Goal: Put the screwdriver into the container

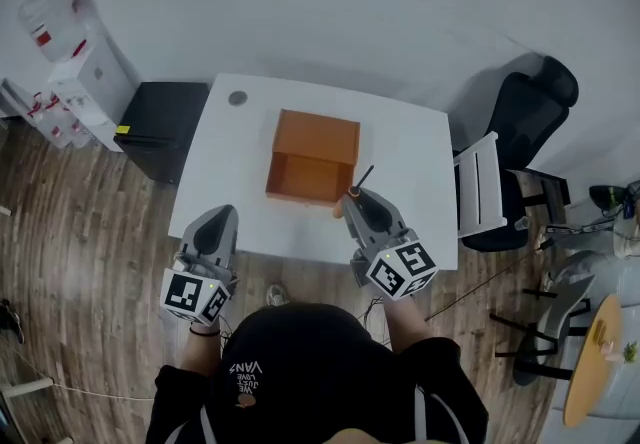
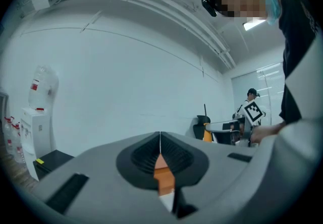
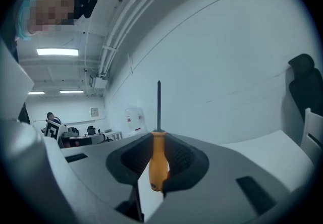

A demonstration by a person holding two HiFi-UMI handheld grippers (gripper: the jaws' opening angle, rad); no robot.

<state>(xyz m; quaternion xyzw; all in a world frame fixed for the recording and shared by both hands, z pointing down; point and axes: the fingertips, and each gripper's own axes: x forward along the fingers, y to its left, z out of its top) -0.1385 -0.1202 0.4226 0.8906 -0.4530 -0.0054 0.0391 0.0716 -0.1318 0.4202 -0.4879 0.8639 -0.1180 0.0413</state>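
Jaws of my right gripper (image 3: 158,160) clamp the orange-handled, black-shafted screwdriver (image 3: 158,155) at lower centre, just beside the open orange-brown box container (image 1: 312,157). My left gripper (image 1: 222,217) is closed, empty. Risk — the smooth handle slips, or the shaft snags the container's wall. White table (image 1: 400,147); wooden floor (image 1: 90,232); black chair (image 1: 530,107) at right.

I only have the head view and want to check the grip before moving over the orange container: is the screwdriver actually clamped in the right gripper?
Observer: Yes. The right gripper view shows the right gripper with its jaws closed on the orange handle of the screwdriver, dark shaft pointing straight up.
Operator: And the left gripper, is it carrying anything?
Observer: No. The left gripper view shows the left gripper with its pads pressed together and nothing between them.
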